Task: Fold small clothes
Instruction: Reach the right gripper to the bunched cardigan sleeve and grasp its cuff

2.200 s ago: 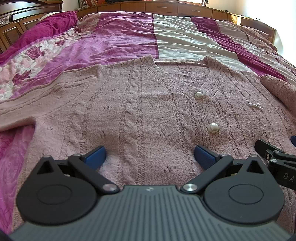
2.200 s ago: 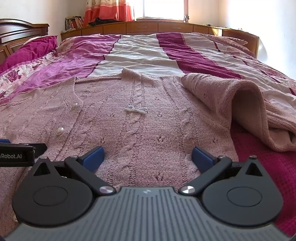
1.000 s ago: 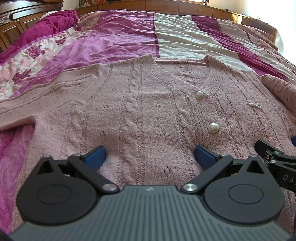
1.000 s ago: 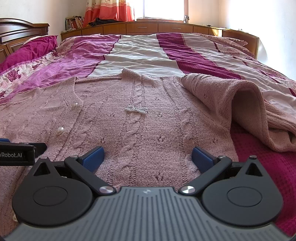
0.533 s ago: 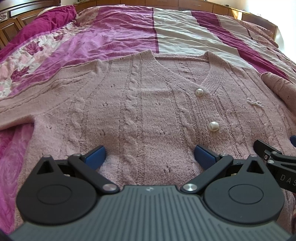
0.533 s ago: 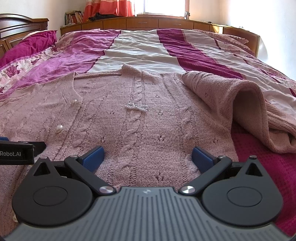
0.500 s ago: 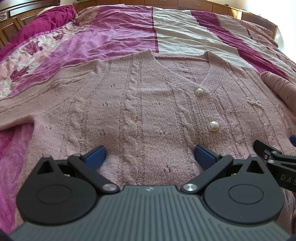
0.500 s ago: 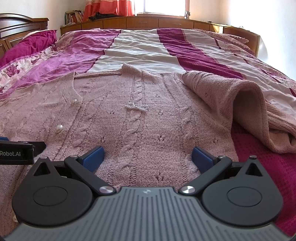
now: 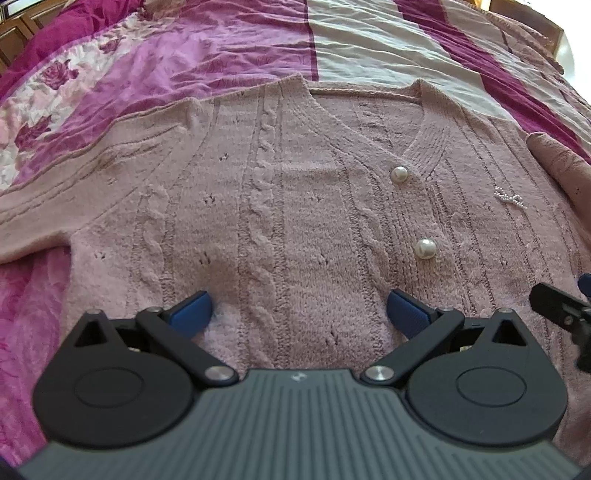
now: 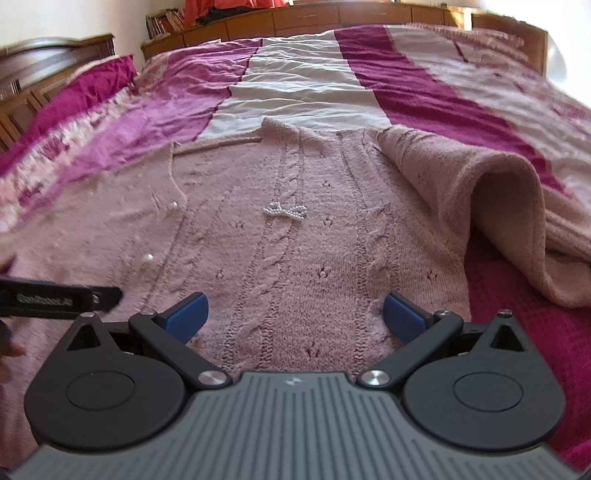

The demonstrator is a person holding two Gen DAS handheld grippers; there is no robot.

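A pink cable-knit cardigan (image 9: pixel 280 206) is lying spread flat, front up, on a bedspread (image 9: pixel 207 55) striped in magenta, violet and cream, and it is filling the middle of both views. In the left wrist view the left gripper (image 9: pixel 298 308) is sitting at the bottom centre with its blue pads (image 9: pixel 190 307) spread wide, holding nothing, over the knit near the hem; the pictures are not showing whether the pads are touching the fabric. Two pearl buttons (image 9: pixel 424 248) are showing right of centre, below the V neckline, and a small beaded bow (image 9: pixel 509 196) is lying further right. The left sleeve (image 9: pixel 55 206) is stretching out to the left edge of the frame, flat on the bedspread. Part of the right gripper is poking in at the right edge. In the right wrist view the right gripper (image 10: pixel 295 314) is likewise standing wide apart and empty at the bottom centre, over the lower part of the cardigan (image 10: pixel 295 258), with the bow (image 10: pixel 285 210) lying up the frame from it, near the centre. The other sleeve (image 10: pixel 498 206) is lying folded back in a raised hump at the right of the frame, partly on the body and partly on the bedspread (image 10: pixel 303 81). A black bar of the left gripper is reaching in from the left edge. A wooden headboard (image 10: pixel 55 66) is standing at the upper left, and a low wooden cabinet (image 10: pixel 332 14) is running along the top.
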